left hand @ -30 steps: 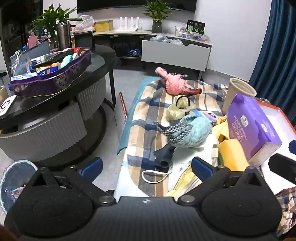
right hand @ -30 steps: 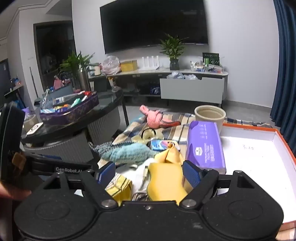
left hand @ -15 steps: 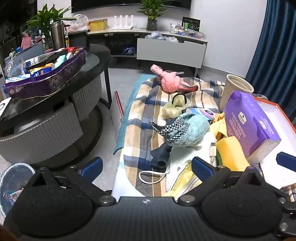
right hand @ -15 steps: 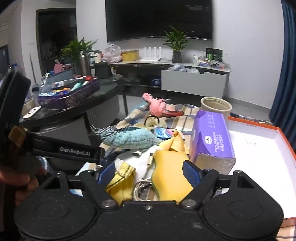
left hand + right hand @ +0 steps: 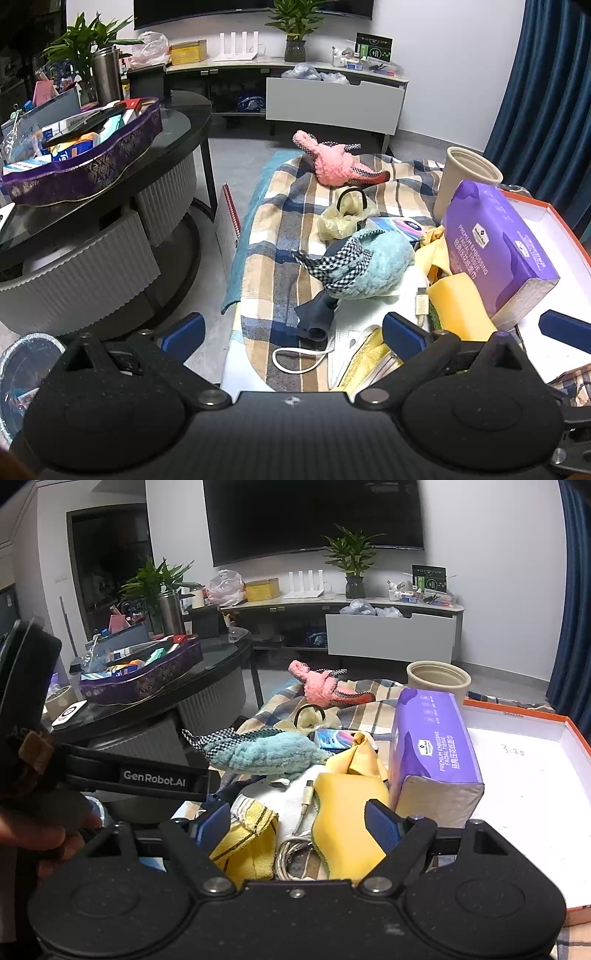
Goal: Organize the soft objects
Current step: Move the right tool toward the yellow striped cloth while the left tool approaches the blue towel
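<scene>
A blue fluffy toy (image 5: pixel 373 267) with checkered trim lies on the plaid cloth (image 5: pixel 273 236); it also shows in the right wrist view (image 5: pixel 266 751). A pink fluffy toy (image 5: pixel 332 166) lies farther back, also in the right wrist view (image 5: pixel 325 686). A yellow sponge (image 5: pixel 343 823), a yellow striped cloth (image 5: pixel 247 838), a white face mask (image 5: pixel 354 325) and a dark sock (image 5: pixel 314 317) lie near me. My left gripper (image 5: pixel 293 328) is open and empty above the cloth's near end. My right gripper (image 5: pixel 297 821) is open and empty over the yellow items.
A purple tissue pack (image 5: pixel 495 251) leans at an orange-rimmed white box (image 5: pixel 524 775). A beige cup (image 5: pixel 469 184) stands behind. A round dark table (image 5: pixel 110 192) with a purple tray (image 5: pixel 85 177) is on the left. A charging cable (image 5: pixel 295 842) lies by the sponge.
Both grippers moved slightly forward and lower toward the pile. Both stay open; no object has moved.
</scene>
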`<state>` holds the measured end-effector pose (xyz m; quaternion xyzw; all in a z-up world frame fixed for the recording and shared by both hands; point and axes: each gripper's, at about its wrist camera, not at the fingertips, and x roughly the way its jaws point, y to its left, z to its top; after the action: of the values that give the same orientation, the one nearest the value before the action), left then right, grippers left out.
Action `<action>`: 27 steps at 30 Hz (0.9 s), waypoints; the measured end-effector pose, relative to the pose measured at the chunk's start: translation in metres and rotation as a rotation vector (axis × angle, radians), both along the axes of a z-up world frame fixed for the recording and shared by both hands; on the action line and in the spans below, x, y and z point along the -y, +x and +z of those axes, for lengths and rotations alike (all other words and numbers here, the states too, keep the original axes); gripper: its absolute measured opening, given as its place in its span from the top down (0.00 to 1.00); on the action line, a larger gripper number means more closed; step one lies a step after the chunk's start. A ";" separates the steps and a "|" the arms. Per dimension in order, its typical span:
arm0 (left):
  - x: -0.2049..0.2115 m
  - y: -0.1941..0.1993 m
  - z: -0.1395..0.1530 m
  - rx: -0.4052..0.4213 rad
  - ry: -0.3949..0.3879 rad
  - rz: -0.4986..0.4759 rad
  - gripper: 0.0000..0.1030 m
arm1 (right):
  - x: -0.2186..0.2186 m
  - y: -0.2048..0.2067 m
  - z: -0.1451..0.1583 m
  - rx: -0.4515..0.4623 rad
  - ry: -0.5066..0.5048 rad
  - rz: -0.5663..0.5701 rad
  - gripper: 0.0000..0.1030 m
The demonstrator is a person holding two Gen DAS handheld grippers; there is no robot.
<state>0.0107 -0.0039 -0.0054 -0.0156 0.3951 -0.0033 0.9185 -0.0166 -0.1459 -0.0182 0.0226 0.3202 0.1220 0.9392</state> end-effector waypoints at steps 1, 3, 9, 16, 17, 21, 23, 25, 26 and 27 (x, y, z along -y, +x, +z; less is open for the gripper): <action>0.000 0.000 0.000 0.000 0.001 -0.001 0.00 | 0.000 0.001 -0.001 -0.004 -0.003 -0.001 0.09; 0.000 0.001 0.000 0.001 0.000 -0.002 0.00 | 0.000 0.002 -0.002 -0.010 -0.003 -0.006 0.09; -0.001 0.001 -0.002 -0.003 -0.003 -0.001 0.00 | 0.001 0.004 -0.007 -0.024 -0.002 -0.007 0.09; -0.003 0.002 -0.005 -0.009 -0.004 0.004 0.00 | 0.003 0.005 -0.014 -0.056 0.014 0.004 0.09; -0.004 0.002 -0.005 -0.010 -0.005 0.006 0.00 | 0.003 0.005 -0.014 -0.059 0.014 0.005 0.09; -0.008 0.003 -0.005 -0.011 -0.010 0.011 0.00 | 0.003 0.005 -0.017 -0.068 0.018 0.005 0.09; -0.009 0.003 -0.005 -0.009 -0.011 0.016 0.00 | 0.004 0.005 -0.017 -0.075 0.026 0.008 0.09; -0.009 0.003 -0.005 -0.008 -0.012 0.018 0.00 | 0.004 0.005 -0.018 -0.082 0.039 0.019 0.09; -0.010 0.004 -0.005 -0.008 -0.012 0.020 0.00 | 0.003 0.005 -0.018 -0.084 0.043 0.026 0.09; -0.011 0.004 -0.006 -0.008 -0.012 0.022 0.00 | 0.002 0.004 -0.018 -0.086 0.047 0.032 0.09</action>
<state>0.0147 0.0067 -0.0110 -0.0254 0.3988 0.0043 0.9167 -0.0123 -0.1476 -0.0363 0.0447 0.3578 0.1436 0.9216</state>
